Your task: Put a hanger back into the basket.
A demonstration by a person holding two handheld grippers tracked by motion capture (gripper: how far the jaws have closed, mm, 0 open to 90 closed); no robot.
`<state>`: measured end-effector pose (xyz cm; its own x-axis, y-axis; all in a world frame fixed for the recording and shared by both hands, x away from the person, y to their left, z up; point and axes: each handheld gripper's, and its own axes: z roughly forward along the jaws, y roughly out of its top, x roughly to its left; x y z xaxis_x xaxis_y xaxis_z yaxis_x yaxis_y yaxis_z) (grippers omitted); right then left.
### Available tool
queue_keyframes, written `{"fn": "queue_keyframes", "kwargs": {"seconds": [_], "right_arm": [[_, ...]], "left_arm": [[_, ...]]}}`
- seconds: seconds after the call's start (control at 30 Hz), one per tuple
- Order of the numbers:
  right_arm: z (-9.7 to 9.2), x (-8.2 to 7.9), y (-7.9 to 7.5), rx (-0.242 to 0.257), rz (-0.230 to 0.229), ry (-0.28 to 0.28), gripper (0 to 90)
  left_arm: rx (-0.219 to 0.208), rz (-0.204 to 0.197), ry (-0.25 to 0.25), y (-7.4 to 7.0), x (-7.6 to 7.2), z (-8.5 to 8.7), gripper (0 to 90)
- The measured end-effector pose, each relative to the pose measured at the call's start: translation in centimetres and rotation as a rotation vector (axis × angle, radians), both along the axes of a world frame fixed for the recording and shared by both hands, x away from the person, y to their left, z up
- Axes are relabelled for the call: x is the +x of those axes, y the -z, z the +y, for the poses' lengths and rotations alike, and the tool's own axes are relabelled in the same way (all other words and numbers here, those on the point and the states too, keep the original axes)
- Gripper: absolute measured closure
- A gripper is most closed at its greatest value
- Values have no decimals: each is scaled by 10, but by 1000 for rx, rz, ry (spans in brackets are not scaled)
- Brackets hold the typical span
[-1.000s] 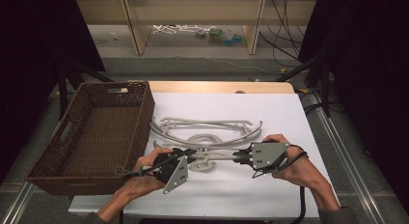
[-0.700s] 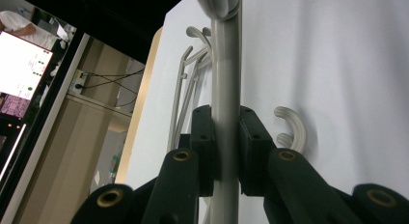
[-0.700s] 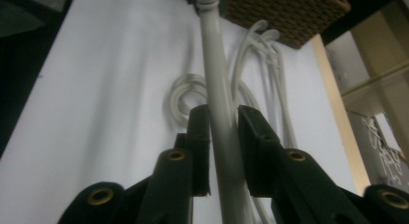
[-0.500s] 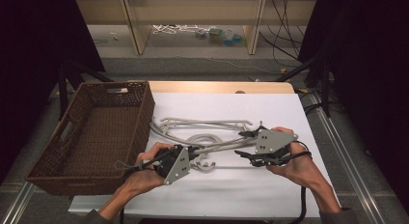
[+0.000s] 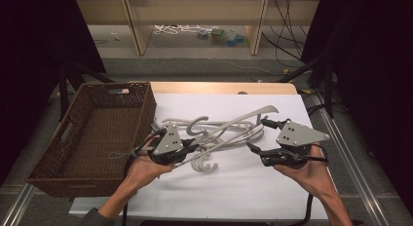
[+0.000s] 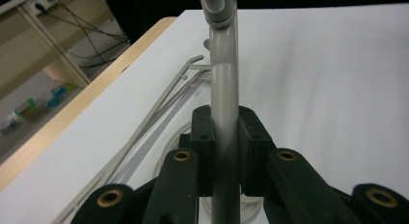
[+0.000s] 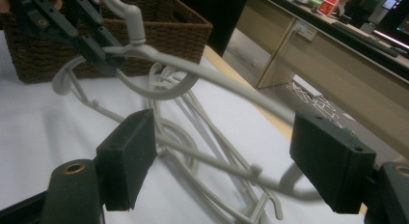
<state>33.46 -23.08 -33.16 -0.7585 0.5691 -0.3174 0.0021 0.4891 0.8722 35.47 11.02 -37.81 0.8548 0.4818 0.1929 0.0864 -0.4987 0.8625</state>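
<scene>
A pale grey plastic hanger (image 5: 237, 122) is lifted off the white table (image 5: 272, 192), slanting up to the right. My left gripper (image 5: 187, 149) is shut on one arm of it; in the left gripper view the black pads (image 6: 202, 137) squeeze the hanger bar (image 6: 224, 93). My right gripper (image 5: 257, 134) is at the hanger's other end, and its jaws have just been opening. In the right gripper view its pads (image 7: 128, 159) stand wide apart, and a thin hanger rod (image 7: 212, 161) crosses the gap without touching them. That view also has the left gripper (image 7: 103, 57) on the hanger (image 7: 217, 79).
A brown wicker basket (image 5: 100, 97) stands at the table's left side, close to my left hand. More grey hangers (image 5: 207, 165) lie tangled on the white sheet under the lifted one. Past the table's far wooden edge are shelves and cables on the floor.
The right gripper has opened and let go of the hanger. Both hands have risen a little, and the left gripper has lifted the hanger so it slants up to the right.
</scene>
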Motion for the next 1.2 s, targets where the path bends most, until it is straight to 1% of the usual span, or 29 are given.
{"fn": "queue_keyframes", "kwargs": {"seconds": [0.03,0.07,0.13,0.17,0.23,0.27,0.3,0.37,0.4,0.43,0.47,0.5,0.53,0.57,0.63,0.7,0.73,0.8,0.83,0.87,0.9,0.93,0.97,1.0,1.03,1.07,1.1,1.13,1.2], "right_arm": [[0,-1,2,14,9,11,249],[-1,-1,3,20,8,14,243],[-3,-2,8,56,29,30,242],[-3,-2,11,82,33,47,239],[-5,-3,17,101,40,50,235],[-5,-4,20,110,38,65,230],[-5,-5,24,117,41,69,222],[-5,-7,30,135,52,83,207],[-5,-8,32,148,48,90,202],[-4,-10,35,164,55,89,203],[-4,-11,37,173,53,92,202],[-4,-13,39,189,57,106,198],[-5,-14,42,205,57,107,196],[-4,-16,44,223,69,115,190],[-4,-19,49,230,73,119,186],[-3,-22,55,240,79,128,185],[-2,-23,58,244,80,133,183],[-1,-26,63,231,85,129,180],[0,-27,65,236,93,129,176],[0,-28,66,238,105,135,171],[1,-30,69,245,119,129,170],[1,-30,70,235,106,127,170],[2,-32,72,235,108,124,170],[2,-33,72,221,120,119,171],[3,-33,74,220,108,108,171],[4,-34,74,217,114,107,171],[5,-34,75,226,109,104,171],[5,-34,76,225,107,100,172],[4,-35,76,218,109,102,172]], "left_arm": [[-5,5,-6,0,1,1,795],[-9,17,-13,-1,2,3,795],[-40,54,-28,0,5,7,795],[-50,59,-33,0,6,9,795],[-72,77,-38,-1,8,13,795],[-94,97,-43,-2,8,15,795],[-104,100,-44,-3,9,16,795],[-131,120,-51,-5,9,19,795],[-144,125,-51,-7,9,21,795],[-160,140,-55,-8,9,23,795],[-179,148,-54,-12,9,26,795],[-205,158,-59,-14,9,29,795],[-212,161,-66,-17,9,32,795],[-224,161,-62,-19,9,34,796],[-248,175,-64,-24,8,39,795],[-273,195,-68,-32,6,45,795],[-283,198,-65,-35,6,47,795],[-307,209,-70,-43,4,53,795],[-315,211,-70,-46,4,55,795],[-333,221,-67,-49,4,58,795],[-346,230,-69,-51,4,59,795],[-358,234,-66,-54,4,63,796],[-371,240,-62,-56,5,65,795],[-391,259,-61,-58,6,68,795],[-400,261,-62,-60,7,71,795],[-405,265,-66,-63,7,74,795],[-413,267,-67,-66,8,77,796],[-425,273,-78,-69,8,81,796],[-438,273,-77,-77,10,88,796]]}}
